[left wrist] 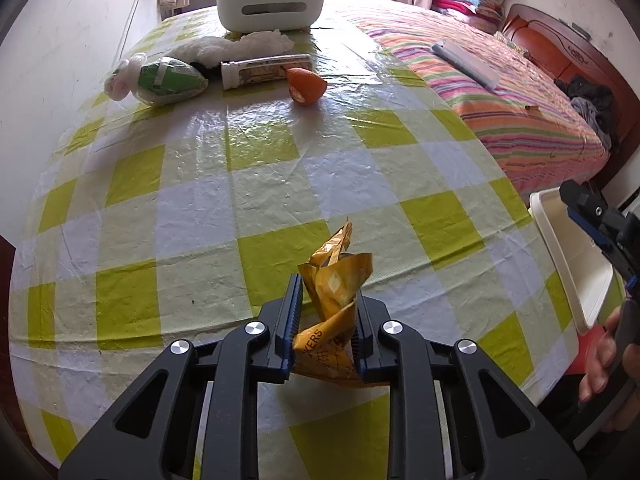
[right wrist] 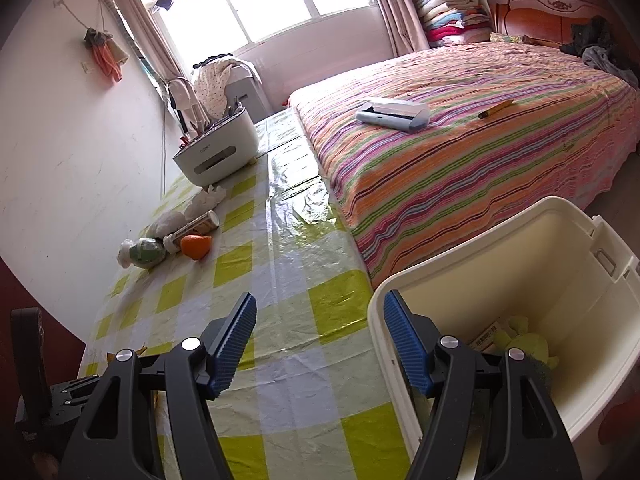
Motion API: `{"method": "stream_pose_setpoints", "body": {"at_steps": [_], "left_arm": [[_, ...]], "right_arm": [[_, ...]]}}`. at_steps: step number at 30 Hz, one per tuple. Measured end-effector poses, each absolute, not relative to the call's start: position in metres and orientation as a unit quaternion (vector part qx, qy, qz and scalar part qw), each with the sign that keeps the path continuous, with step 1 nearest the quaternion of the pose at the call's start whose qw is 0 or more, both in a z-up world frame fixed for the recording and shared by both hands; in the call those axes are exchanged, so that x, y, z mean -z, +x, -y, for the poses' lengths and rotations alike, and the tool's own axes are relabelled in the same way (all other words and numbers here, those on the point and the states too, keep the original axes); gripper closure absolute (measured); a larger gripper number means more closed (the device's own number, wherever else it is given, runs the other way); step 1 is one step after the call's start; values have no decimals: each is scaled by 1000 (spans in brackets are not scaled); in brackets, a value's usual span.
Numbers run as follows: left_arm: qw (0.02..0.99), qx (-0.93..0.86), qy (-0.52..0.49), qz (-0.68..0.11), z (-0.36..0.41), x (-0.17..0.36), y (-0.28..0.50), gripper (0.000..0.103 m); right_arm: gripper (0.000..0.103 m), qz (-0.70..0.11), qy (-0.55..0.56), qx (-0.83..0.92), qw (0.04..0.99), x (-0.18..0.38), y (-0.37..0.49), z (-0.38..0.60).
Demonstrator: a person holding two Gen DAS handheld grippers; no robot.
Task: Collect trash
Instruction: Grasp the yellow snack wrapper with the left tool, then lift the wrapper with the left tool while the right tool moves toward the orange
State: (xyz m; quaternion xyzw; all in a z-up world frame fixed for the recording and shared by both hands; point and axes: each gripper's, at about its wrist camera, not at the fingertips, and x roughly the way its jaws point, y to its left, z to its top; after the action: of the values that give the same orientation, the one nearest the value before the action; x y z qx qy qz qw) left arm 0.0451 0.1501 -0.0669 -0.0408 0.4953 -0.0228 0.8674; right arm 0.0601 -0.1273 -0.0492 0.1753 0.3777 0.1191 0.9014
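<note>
- Left hand-held gripper [left wrist: 326, 320]: blue ribbed pads clamped on a crumpled yellow-orange foil snack wrapper [left wrist: 334, 292], held just above the near part of the desk [left wrist: 200, 208], which is covered in a glossy green-and-white checked plastic cloth.
- Right hand-held gripper [right wrist: 320, 344]: fingers wide apart with nothing between them, positioned over the desk edge and the rim of a cream plastic bin [right wrist: 560, 264] standing beside the desk.
- Bin contents: a yellow-green crumpled item [right wrist: 520, 340] and a printed card piece lie at the bottom.
- Far end of the desk: an orange fruit piece [left wrist: 306, 86], a white printed tube [left wrist: 266, 70], a green-and-white wrapped bundle [left wrist: 170, 80], crumpled white tissue [left wrist: 256, 42] and a white oval organiser box [left wrist: 272, 2].
- Bed with a striped multicoloured cover [right wrist: 460, 168] adjoins the desk.
</note>
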Motion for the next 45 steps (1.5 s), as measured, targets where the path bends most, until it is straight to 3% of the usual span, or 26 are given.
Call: {"method": "stream_pose_setpoints", "body": {"at_steps": [21,32,45], "left_arm": [[912,-37,-47,-405,-209,7,93,83],[916,-63,-73,-389,-237,19,101,82],[903,-87,-137,-397,-279,32,108,82]], "right_arm": [[39,-393,86,-242,883,38,101,32],[39,-399,0,-298,867,42,157,-51],[44,-426,-13,-279,860,70,216,-80]]}}
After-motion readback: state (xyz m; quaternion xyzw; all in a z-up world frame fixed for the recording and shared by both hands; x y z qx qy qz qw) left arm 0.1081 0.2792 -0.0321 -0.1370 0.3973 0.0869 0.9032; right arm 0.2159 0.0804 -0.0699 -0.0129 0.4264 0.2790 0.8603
